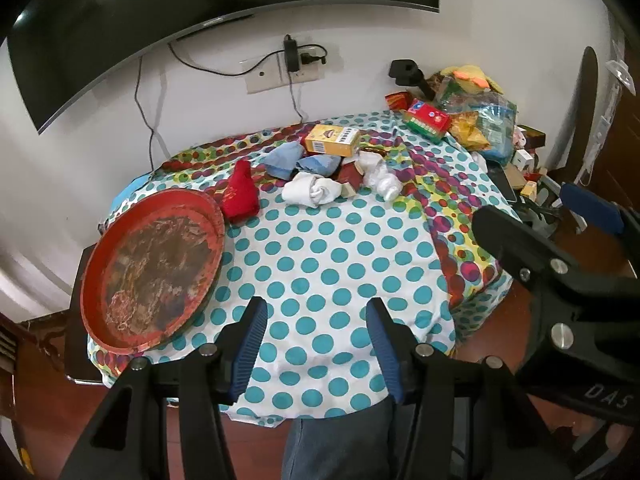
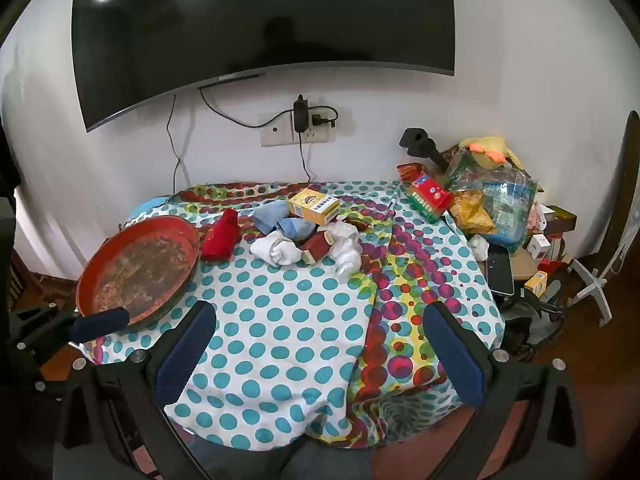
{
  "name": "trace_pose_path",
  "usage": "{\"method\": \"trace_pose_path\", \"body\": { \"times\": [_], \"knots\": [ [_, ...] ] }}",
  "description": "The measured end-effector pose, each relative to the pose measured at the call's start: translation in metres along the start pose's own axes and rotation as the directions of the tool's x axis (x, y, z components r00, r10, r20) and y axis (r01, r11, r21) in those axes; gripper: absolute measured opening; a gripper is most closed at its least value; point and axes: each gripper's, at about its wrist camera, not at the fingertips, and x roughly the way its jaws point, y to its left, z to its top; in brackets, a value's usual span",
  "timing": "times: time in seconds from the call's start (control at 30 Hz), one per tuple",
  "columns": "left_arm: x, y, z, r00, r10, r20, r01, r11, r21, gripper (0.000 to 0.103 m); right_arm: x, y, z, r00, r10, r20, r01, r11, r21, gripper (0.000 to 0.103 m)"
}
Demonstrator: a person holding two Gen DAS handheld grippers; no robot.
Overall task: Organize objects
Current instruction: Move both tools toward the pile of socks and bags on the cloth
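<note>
Left wrist view puts the left gripper nearest, its blue-padded fingers apart over the near edge of the polka-dot tablecloth, holding nothing. Off to its side the right gripper hangs at much the same height, its fingers spread wider and just as empty. Beside the left one sits a worn red round tray, resting on the cloth at the table's left edge. Farther back, just past the tray's rim, lies a red sock. Beyond that is a small heap in the middle of the table: white socks, blue socks, a crumpled white plastic bag and a yellow box on top. Against the wall on the right, snack bags pile up, well apart from both grippers.
</note>
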Motion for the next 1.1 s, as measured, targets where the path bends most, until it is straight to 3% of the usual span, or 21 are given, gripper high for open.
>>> {"method": "trace_pose_path", "body": {
  "times": [0.27,0.63,1.1],
  "knots": [
    [0.003,-0.006,-0.001,1.000,-0.009,-0.003,0.009,1.000,0.030,0.053,-0.001,-0.010,0.003,1.000,0.002,0.013,-0.002,0.999,0.038,0.103],
    [0.018,0.005,0.005,1.000,0.002,-0.024,-0.002,1.000,0.013,0.053,0.021,-0.007,0.003,0.999,-0.001,-0.042,0.003,1.000,0.030,0.103],
    [0.069,0.020,0.025,0.994,0.014,-0.112,-0.013,1.000,0.004,0.053,0.065,-0.002,0.013,0.995,-0.019,-0.102,0.017,1.000,-0.019,0.103]
  ]
}}
